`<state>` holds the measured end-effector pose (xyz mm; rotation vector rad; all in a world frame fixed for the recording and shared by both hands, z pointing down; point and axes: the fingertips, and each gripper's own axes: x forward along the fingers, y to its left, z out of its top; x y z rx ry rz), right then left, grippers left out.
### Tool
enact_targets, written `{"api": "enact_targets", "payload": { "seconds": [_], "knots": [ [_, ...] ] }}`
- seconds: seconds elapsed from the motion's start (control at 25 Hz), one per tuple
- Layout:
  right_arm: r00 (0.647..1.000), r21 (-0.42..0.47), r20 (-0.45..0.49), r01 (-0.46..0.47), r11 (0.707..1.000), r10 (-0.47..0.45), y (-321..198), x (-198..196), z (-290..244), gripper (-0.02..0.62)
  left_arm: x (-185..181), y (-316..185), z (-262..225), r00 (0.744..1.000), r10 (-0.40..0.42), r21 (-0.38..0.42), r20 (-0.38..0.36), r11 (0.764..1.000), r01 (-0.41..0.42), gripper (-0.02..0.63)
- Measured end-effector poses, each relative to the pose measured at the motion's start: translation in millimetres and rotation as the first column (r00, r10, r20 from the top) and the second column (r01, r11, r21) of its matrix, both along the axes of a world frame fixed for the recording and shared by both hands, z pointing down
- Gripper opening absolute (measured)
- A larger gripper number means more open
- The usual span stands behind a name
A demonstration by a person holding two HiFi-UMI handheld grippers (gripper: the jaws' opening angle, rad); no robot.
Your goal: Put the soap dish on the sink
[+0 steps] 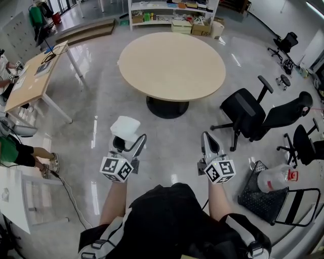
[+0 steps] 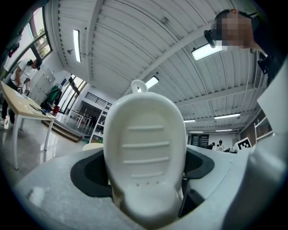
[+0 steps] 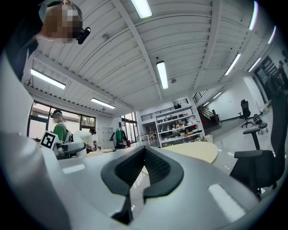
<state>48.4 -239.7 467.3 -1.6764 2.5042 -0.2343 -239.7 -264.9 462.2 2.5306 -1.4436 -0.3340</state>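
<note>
A white oval soap dish (image 1: 125, 127) with ridges and small drain holes is clamped in my left gripper (image 1: 128, 143), held upright above the floor. In the left gripper view the soap dish (image 2: 145, 152) fills the middle, with the dark pads on both sides of it. To the right, at the same height, my right gripper (image 1: 209, 143) has its jaws shut with nothing between them; its black pads (image 3: 148, 168) meet in the right gripper view. Both grippers point up and forward. No sink is in view.
A round beige table (image 1: 172, 63) stands ahead on the glossy grey floor. Black office chairs (image 1: 248, 114) are to the right, with a black wire basket (image 1: 260, 195) holding a plastic jug beside a folding chair. A long desk (image 1: 35, 76) is at the left, shelves (image 1: 172, 15) at the back.
</note>
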Motion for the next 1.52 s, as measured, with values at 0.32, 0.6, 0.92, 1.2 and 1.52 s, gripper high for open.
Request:
{"api": "enact_targets", "payload": {
  "seconds": [0.32, 0.6, 0.92, 1.2, 1.52],
  "knots": [
    [1.0, -0.011, 0.005, 0.0, 1.0, 0.0, -35.8, 7.6, 10.0, 0.006, 9.4, -30.5, 11.9, 1.0, 0.004, -0.021, 0.01, 1.0, -0.004, 0.466],
    [0.999, -0.003, 0.015, 0.033, 0.999, -0.033, -100.4, 12.0, 9.6, 0.006, 8.8, -77.6, 9.8, 0.999, -0.038, -0.02, 0.024, 0.999, 0.038, 0.466],
    [0.997, 0.002, 0.006, 0.073, 0.997, -0.073, -180.1, 21.5, 3.8, 0.006, 19.9, -147.8, 3.5, 0.997, -0.072, -0.014, 0.025, 0.997, 0.073, 0.466],
    [0.998, 0.005, 0.005, 0.064, 0.998, -0.064, -242.0, 52.5, 0.5, 0.006, 46.8, -211.8, 5.1, 0.997, -0.069, -0.026, 0.037, 0.997, 0.07, 0.466],
    [0.999, -0.016, 0.005, 0.044, 0.999, -0.044, -290.3, 98.0, 11.3, 0.006, 86.2, -270.1, 17.2, 0.997, -0.06, -0.062, 0.043, 0.996, 0.063, 0.466]
  ]
}}
